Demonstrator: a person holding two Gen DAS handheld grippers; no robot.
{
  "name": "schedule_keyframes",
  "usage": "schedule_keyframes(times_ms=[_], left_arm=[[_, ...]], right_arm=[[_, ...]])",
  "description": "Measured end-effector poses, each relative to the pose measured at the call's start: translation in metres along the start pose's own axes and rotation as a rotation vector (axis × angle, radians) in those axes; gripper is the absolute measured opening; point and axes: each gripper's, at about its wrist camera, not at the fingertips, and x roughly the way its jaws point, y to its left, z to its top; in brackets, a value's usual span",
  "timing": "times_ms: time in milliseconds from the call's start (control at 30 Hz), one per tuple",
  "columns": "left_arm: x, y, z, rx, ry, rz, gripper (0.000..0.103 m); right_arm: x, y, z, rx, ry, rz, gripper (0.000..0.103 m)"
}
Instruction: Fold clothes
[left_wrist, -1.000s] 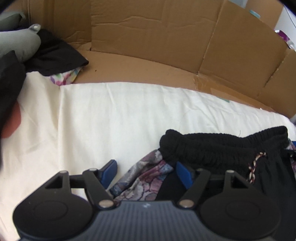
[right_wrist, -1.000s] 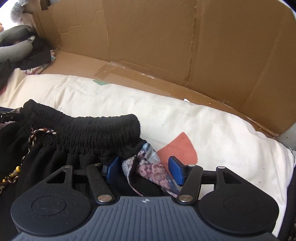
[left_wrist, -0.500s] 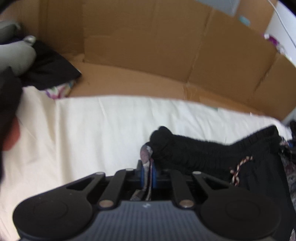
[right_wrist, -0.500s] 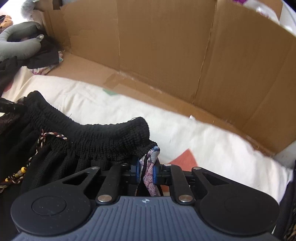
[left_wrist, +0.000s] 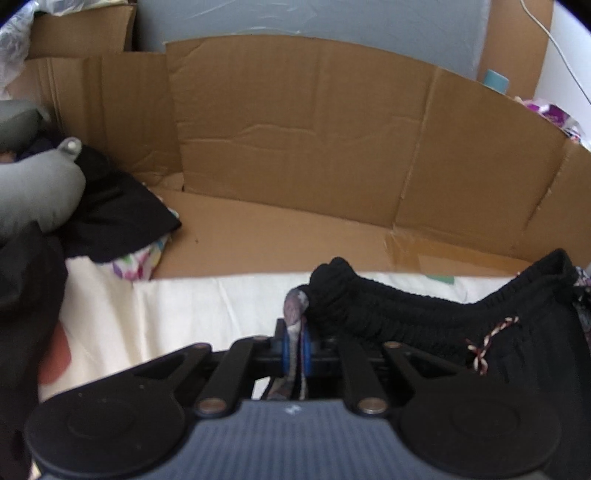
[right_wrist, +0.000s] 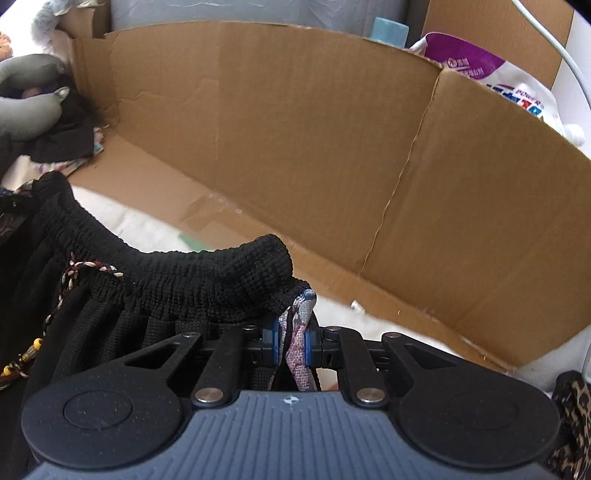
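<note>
The cardboard wall (left_wrist: 303, 140) closes off the far side, so your free room is the cream sheet (left_wrist: 192, 317) below. The black garment (right_wrist: 155, 295) hangs between your hands by its waistband, likely raised to straighten it. Your left tool (left_wrist: 294, 341) and right tool (right_wrist: 291, 338) are each pinched on a patterned corner.

A black elastic-waisted garment (left_wrist: 424, 314) lay on a cream bedsheet (left_wrist: 177, 317), before a far brown cardboard wall (left_wrist: 295, 140). A grey stuffed cushion (left_wrist: 33, 192) sat far left on dark crumpled clothes (left_wrist: 118, 218).
</note>
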Motion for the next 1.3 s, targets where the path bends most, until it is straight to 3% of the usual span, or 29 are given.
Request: schedule_keyframes(times_ms=[100, 133, 200, 233, 333, 400, 600, 733, 900, 1000, 1133, 1300], left_arm=[[0.020, -0.005, -0.004, 0.017, 0.090, 0.044, 0.024], [0.024, -0.008, -0.007, 0.032, 0.111, 0.064, 0.027], [0.021, -0.010, -0.012, 0.045, 0.098, 0.085, 0.029], [0.018, -0.009, -0.014, 0.044, 0.092, 0.090, 0.036], [0.005, -0.005, -0.016, 0.037, 0.067, 0.078, 0.048], [-0.005, -0.007, -0.016, 0.045, 0.040, 0.084, 0.049], [-0.036, -0.036, -0.020, 0.051, -0.043, -0.002, 0.048], [-0.042, -0.076, -0.032, 0.107, -0.052, -0.116, 0.046], [-0.031, -0.117, -0.051, 0.139, -0.004, -0.228, 0.021], [-0.029, -0.127, -0.058, 0.130, -0.005, -0.254, 0.018], [-0.020, -0.135, -0.066, 0.133, 0.021, -0.267, 0.015], [-0.004, -0.140, -0.081, 0.165, 0.078, -0.222, 0.015]], right_arm=[[0.016, 0.001, -0.002, 0.023, 0.053, 0.004, 0.032], [0.018, 0.001, -0.004, 0.023, 0.066, 0.007, 0.034], [0.015, -0.003, -0.009, 0.020, 0.058, 0.023, 0.040], [0.010, -0.007, -0.011, 0.021, 0.044, 0.031, 0.045], [-0.005, -0.021, -0.014, 0.025, 0.011, 0.037, 0.048], [-0.016, -0.031, -0.016, 0.038, -0.012, 0.029, 0.048], [-0.041, -0.023, -0.022, 0.058, -0.110, 0.113, 0.042], [-0.033, 0.007, -0.033, 0.018, -0.081, 0.200, 0.034], [-0.011, 0.033, -0.047, 0.018, -0.032, 0.223, 0.012], [-0.010, 0.036, -0.056, 0.031, -0.031, 0.210, 0.006], [-0.012, 0.032, -0.062, 0.078, -0.059, 0.170, 0.006], [-0.007, 0.021, -0.073, 0.117, -0.019, 0.133, 0.006]])
